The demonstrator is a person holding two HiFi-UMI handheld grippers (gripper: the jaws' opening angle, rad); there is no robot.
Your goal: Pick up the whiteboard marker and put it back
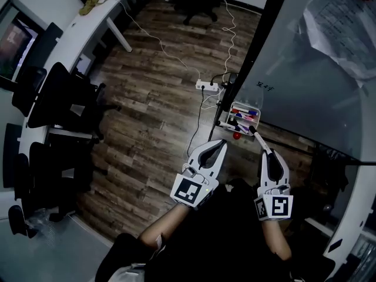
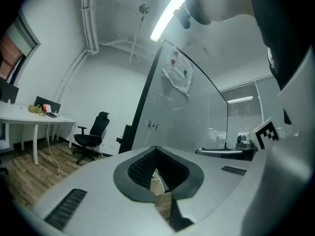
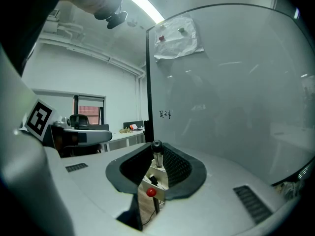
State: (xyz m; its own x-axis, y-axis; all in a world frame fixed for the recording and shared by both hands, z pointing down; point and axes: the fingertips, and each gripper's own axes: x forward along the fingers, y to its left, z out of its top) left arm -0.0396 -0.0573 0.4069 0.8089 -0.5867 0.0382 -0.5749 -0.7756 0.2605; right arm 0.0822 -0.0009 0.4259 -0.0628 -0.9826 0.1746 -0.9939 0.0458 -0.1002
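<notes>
**Head view.** Looking steeply down on a wooden floor [image 1: 153,104] beside a glass whiteboard [image 1: 305,69]. At lower right, the right hand-held gripper [image 1: 268,153], closed on the whiteboard marker [image 1: 258,137], with the dark end reaching toward a white tray [image 1: 231,114] at the board's lower edge. In the tray, more pens in red, blue and black. Just under it, a red ball [image 1: 237,136]. At lower middle, near the right one, the left hand-held gripper [image 1: 222,142], jaws together at the tips, gripping nothing, aimed at the tray. Further off, a power strip [image 1: 207,86] on the floor, and a long white table [image 1: 88,25] at upper left.

**Left gripper view.** Along the left hand-held gripper [image 2: 156,154]: dark pads meeting at their tips, nothing pinched. Through the slit below them, a bit of the tray's pale wall [image 2: 157,181]. Beyond, the whiteboard [image 2: 187,122], with small handwriting [image 2: 153,126] and a sheet [image 2: 179,73] stuck high up. To the left, an office chair [image 2: 91,136] and the table [image 2: 29,118].

**Right gripper view.** Along the right hand-held gripper [image 3: 158,165]: the whiteboard marker [image 3: 157,151] upright between the pads near their tips, black cap uppermost, pressed from both sides. Below and beyond, the tray [image 3: 158,175] with the red ball [image 3: 151,191] in front of it. Behind, the whiteboard [image 3: 231,97] with the handwriting [image 3: 165,114] and the sheet [image 3: 177,36].
</notes>
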